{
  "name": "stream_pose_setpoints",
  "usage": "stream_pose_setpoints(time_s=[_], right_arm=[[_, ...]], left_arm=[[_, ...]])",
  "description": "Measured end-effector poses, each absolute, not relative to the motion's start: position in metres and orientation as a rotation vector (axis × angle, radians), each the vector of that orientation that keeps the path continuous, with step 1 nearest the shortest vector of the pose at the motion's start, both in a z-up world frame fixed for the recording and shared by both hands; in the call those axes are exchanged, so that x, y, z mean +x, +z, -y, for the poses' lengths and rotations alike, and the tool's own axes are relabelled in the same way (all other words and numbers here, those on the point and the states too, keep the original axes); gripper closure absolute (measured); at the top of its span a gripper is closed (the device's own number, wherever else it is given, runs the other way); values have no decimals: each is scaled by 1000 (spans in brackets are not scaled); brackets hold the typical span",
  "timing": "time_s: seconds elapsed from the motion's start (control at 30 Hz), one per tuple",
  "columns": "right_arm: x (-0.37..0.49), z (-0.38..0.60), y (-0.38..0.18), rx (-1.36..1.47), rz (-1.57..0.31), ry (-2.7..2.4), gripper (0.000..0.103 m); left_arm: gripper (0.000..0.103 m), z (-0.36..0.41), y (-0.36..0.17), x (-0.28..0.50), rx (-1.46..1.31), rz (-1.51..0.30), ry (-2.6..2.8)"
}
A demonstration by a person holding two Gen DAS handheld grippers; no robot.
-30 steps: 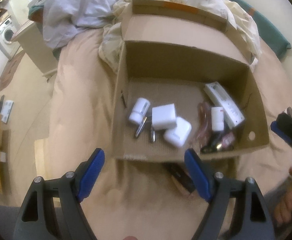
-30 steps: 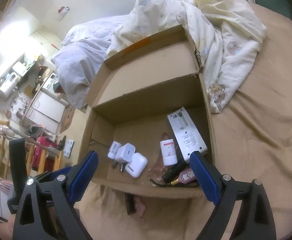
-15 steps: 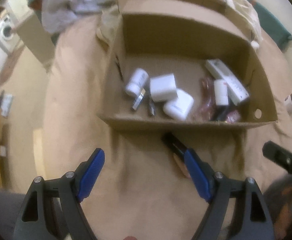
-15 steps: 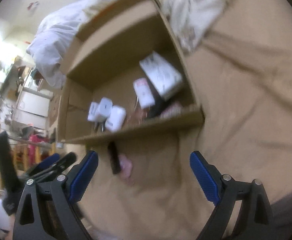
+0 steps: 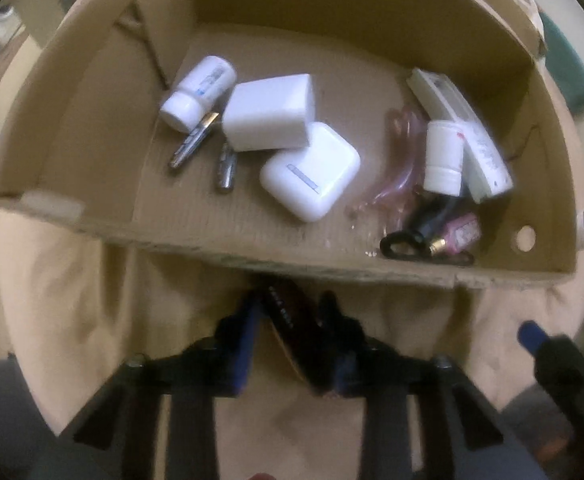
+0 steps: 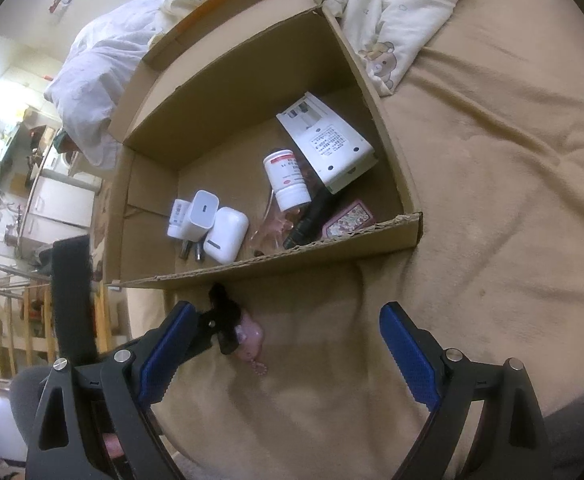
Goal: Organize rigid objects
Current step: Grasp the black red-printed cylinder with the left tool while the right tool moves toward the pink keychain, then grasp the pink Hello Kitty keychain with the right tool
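Note:
An open cardboard box (image 5: pixel 332 270) (image 6: pixel 251 270) lies on a tan blanket. It holds a white charger block (image 5: pixel 269 116) (image 6: pixel 200 216), a white earbud case (image 5: pixel 310 170) (image 6: pixel 225 234), two small white bottles (image 5: pixel 197 92) (image 6: pixel 287 180), a white flat package (image 6: pixel 326 142), two batteries and dark items. My left gripper (image 5: pixel 292 316) is shut on a dark flat object with a pink tag (image 5: pixel 287 310) (image 6: pixel 247 334) in front of the box. My right gripper (image 6: pixel 287 344) is open and empty above the blanket.
Rumpled white and cream bedding (image 6: pixel 396 8) lies behind the box. The blanket (image 6: pixel 492 160) stretches to the right. Shelves and appliances (image 6: pixel 19 184) stand beyond the bed's left edge.
My left gripper dropped toward the dark object before the box and closed on it. The right gripper swung and settled, still open.

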State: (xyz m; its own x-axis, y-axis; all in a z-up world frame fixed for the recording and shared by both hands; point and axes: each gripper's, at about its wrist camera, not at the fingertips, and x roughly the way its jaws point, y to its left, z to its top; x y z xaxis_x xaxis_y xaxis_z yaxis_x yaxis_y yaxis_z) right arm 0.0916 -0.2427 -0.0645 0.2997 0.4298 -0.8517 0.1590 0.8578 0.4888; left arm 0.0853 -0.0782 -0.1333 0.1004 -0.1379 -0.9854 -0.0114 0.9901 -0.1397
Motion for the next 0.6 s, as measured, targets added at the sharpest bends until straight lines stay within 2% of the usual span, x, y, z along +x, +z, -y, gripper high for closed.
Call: stream_pose_setpoints(time_s=[0.07, 0.33, 0.6], right_arm=[[92, 243, -65, 548, -1272, 186, 5], [98, 237, -66, 530, -1279, 197, 5], [102, 200, -77, 322, -1338, 226, 5]], left_arm=[[86, 78, -133, 84, -116, -1472, -108], [86, 66, -103, 73, -12, -1416, -146], [85, 33, -64, 48, 39, -1377, -143]])
